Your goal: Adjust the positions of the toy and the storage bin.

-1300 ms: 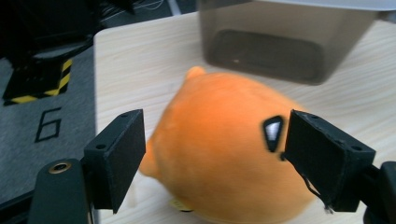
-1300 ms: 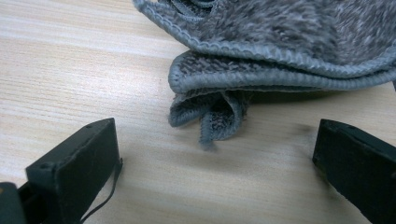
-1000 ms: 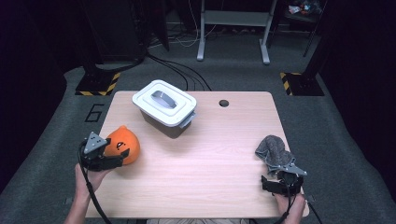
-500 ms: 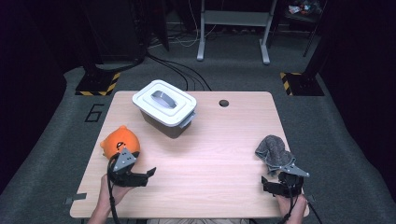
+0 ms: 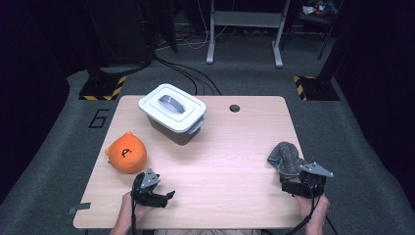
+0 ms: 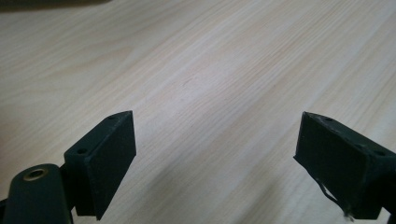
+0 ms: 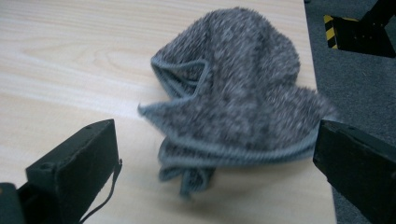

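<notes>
Right gripper view shows the right tongs spread wide, the crumpled grey cloth lying on the table just ahead, unpinched. Left tongs gape over bare wood near the orange plush.

Cloth right, plush toy left.

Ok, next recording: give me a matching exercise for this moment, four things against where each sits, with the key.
Things:
1. orange plush toy
2. lidded white box
3. grey cloth
4. left gripper

Places:
A. near the table's right edge, in front of the right gripper
B. over bare wood near the front edge
C. towards the far side, left of centre
D. left side of the table

Pairs: 1-D, 2-C, 3-A, 4-B
</notes>
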`<action>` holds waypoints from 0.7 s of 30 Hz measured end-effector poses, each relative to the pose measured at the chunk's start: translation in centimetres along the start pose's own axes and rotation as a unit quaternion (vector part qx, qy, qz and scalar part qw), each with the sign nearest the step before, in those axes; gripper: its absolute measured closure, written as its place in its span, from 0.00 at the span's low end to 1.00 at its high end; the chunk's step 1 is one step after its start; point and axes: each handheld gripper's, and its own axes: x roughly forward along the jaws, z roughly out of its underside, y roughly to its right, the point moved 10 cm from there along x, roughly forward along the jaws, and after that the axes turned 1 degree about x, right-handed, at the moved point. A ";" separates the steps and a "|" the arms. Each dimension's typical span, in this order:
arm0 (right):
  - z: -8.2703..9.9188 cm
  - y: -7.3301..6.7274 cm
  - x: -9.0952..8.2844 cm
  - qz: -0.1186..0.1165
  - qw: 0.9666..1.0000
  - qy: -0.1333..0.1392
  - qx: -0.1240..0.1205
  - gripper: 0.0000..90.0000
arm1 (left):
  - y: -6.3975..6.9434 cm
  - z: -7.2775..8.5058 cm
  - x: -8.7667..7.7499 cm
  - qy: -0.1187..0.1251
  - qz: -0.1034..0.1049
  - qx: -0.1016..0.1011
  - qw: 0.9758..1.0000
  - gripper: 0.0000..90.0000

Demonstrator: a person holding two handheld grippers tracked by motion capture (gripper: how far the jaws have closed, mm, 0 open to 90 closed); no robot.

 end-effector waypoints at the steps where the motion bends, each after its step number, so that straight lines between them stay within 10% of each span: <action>1: -0.4 0.2 0.2 0.000 1.000 0.000 0.001 0.00 | -0.1 0.2 0.1 -0.005 0.001 0.002 1.000 0.13; 11: -1.6 0.2 1.6 -0.004 1.000 -0.008 -0.008 0.00 | -0.3 0.6 0.9 -0.002 0.003 -0.014 1.000 0.13; 21: -2.6 -4.9 1.6 -0.046 0.997 0.005 -0.062 0.00 | -0.4 -1.3 0.5 0.011 0.008 -0.009 1.000 0.13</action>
